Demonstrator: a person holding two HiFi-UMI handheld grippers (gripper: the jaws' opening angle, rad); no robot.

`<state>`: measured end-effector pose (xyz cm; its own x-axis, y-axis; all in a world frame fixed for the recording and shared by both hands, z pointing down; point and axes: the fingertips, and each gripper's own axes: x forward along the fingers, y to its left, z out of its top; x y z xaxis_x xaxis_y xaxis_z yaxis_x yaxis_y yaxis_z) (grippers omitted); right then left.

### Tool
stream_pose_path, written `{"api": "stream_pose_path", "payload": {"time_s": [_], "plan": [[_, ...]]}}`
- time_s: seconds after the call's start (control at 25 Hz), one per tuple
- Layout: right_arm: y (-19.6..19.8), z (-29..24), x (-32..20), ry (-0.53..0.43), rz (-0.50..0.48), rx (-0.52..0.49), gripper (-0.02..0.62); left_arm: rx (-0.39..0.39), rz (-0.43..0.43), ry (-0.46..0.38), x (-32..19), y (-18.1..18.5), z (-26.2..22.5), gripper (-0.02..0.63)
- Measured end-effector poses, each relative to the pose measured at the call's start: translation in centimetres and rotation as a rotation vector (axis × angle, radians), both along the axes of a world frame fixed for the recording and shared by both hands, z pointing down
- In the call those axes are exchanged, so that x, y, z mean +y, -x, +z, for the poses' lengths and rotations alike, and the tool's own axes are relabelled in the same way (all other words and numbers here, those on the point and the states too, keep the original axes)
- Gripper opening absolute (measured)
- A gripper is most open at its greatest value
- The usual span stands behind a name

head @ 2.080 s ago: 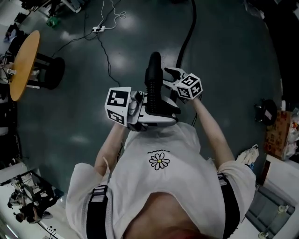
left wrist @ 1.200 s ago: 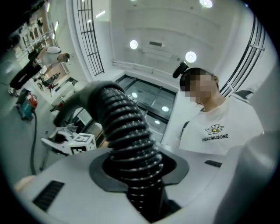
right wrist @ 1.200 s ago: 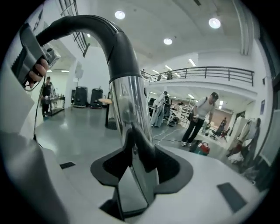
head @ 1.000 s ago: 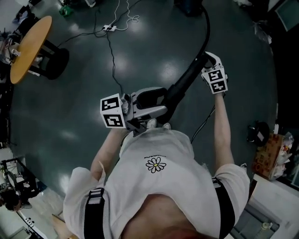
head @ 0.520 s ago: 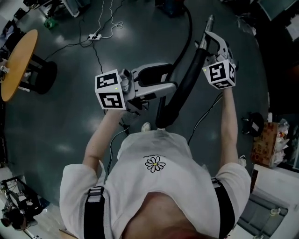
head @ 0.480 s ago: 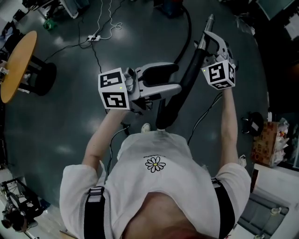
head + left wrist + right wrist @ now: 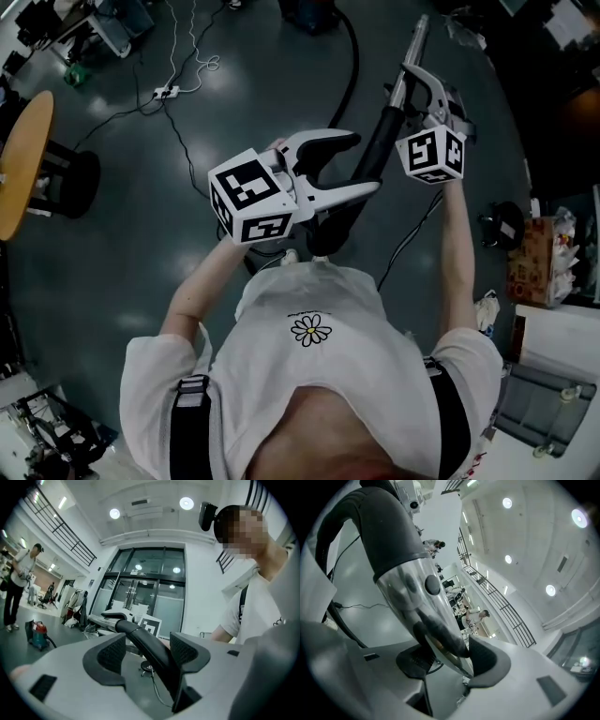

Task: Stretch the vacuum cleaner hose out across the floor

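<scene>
The left gripper holds the thick black ribbed vacuum hose between its jaws. The hose crosses them aslant, lying hard against one pad, while a sliver of floor shows beside the other. The right gripper is clamped on the silver curved handle tube at the hose's end, just above the black cuff. Both are raised in front of the person's chest. From the left gripper the hose hangs down toward the person's feet, and beyond both grippers its far run curves over the glossy dark grey floor to the vacuum body at the frame's top edge.

The slanted hold looks like the weak point. If the two hands pull apart, I judge the hose could slide through the left gripper's jaws or twist out. The tube is smooth and round, so it may also turn in the right gripper. A hard pull might drag the vacuum body instead of straightening the hose.

A thin black cable trails on the floor below the right gripper and could snag the loop. The white power strip and its leads lie out beyond the left gripper. The round wooden stool stands well off to that gripper's outer side. Boxes and a small black object crowd the right gripper's outer side. The widest open floor is ahead, between the two grippers and the far run.
</scene>
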<state>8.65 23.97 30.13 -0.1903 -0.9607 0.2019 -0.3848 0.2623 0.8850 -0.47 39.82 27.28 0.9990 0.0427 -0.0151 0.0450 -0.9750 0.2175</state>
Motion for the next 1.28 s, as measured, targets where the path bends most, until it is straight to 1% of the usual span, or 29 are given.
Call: {"api": "stream_pose_path", "payload": {"time_s": [0.04, 0.16, 0.2, 0.32, 0.4, 0.48, 0.52, 0.56, 0.6, 0.68, 0.72, 0.76, 0.8, 0.84, 0.92, 0.96, 1.0, 1.12, 1.16, 1.28], "plan": [[-0.3, 0.0, 0.3, -0.002, 0.011, 0.003, 0.193, 0.007, 0.013, 0.039, 0.1, -0.1, 0.2, 0.275], [0.2, -0.2, 0.7, -0.011, 0.014, 0.009, 0.193, 0.035, 0.089, 0.206, 0.9, -0.5, 0.4, 0.275], [0.5, -0.4, 0.8, -0.014, 0.008, 0.010, 0.193, 0.040, 0.104, 0.236, 1.2, -0.7, 0.4, 0.279], [0.4, -0.8, 1.2, -0.027, 0.007, 0.016, 0.193, 0.044, 0.122, 0.262, 1.9, -1.3, 0.3, 0.284], [0.7, -1.0, 1.4, -0.041, 0.016, 0.037, 0.193, 0.006, 0.159, 0.282, 2.5, -1.5, 1.0, 0.284], [1.4, -1.2, 1.7, -0.058, 0.014, 0.074, 0.193, -0.048, 0.220, 0.312, 3.4, -1.6, 2.2, 0.284], [2.0, -1.3, 1.8, -0.067, 0.007, 0.092, 0.193, -0.062, 0.255, 0.334, 3.9, -1.6, 2.7, 0.284], [2.6, -1.5, 1.9, -0.078, -0.002, 0.105, 0.193, -0.057, 0.288, 0.364, 4.3, -1.6, 3.0, 0.284], [3.1, -1.8, 2.0, -0.088, -0.011, 0.112, 0.193, -0.033, 0.313, 0.406, 4.7, -1.5, 3.0, 0.282], [3.7, -2.2, 2.1, -0.097, -0.025, 0.110, 0.195, 0.048, 0.327, 0.487, 5.1, -1.6, 2.5, 0.282], [3.8, -2.3, 2.2, -0.096, -0.030, 0.106, 0.195, 0.088, 0.320, 0.502, 5.3, -1.7, 2.1, 0.282], [3.9, -2.3, 2.3, -0.092, -0.033, 0.101, 0.195, 0.117, 0.318, 0.494, 5.5, -1.8, 1.9, 0.282], [3.9, -2.2, 2.6, -0.087, -0.037, 0.098, 0.194, 0.127, 0.334, 0.469, 6.0, -1.9, 1.8, 0.282], [4.1, -2.0, 2.8, -0.081, -0.041, 0.095, 0.194, 0.118, 0.374, 0.441, 6.7, -1.9, 1.8, 0.282], [4.7, -1.8, 3.1, -0.074, -0.056, 0.089, 0.195, 0.080, 0.486, 0.402, 8.4, -1.7, 1.7, 0.279], [5.0, -1.6, 3.2, -0.071, -0.070, 0.085, 0.195, 0.072, 0.527, 0.391, 9.1, -1.5, 1.6, 0.267], [5.3, -1.4, 3.3, -0.070, -0.092, 0.079, 0.195, 0.075, 0.548, 0.390, 9.5, -1.3, 1.5, 0.232], [6.3, -0.8, 3.6, -0.062, -0.176, 0.052, 0.196, 0.125, 0.555, 0.456, 9.7, -0.4, 1.4, 0.196], [6.5, -0.6, 3.8, -0.062, -0.196, 0.042, 0.196, 0.136, 0.553, 0.470, 9.7, -0.2, 1.4, 0.196], [6.4, -0.9, 4.5, -0.098, -0.245, 0.030, 0.196, 0.155, 0.558, 0.474, 10.2, -0.3, 1.2, 0.196]]}}
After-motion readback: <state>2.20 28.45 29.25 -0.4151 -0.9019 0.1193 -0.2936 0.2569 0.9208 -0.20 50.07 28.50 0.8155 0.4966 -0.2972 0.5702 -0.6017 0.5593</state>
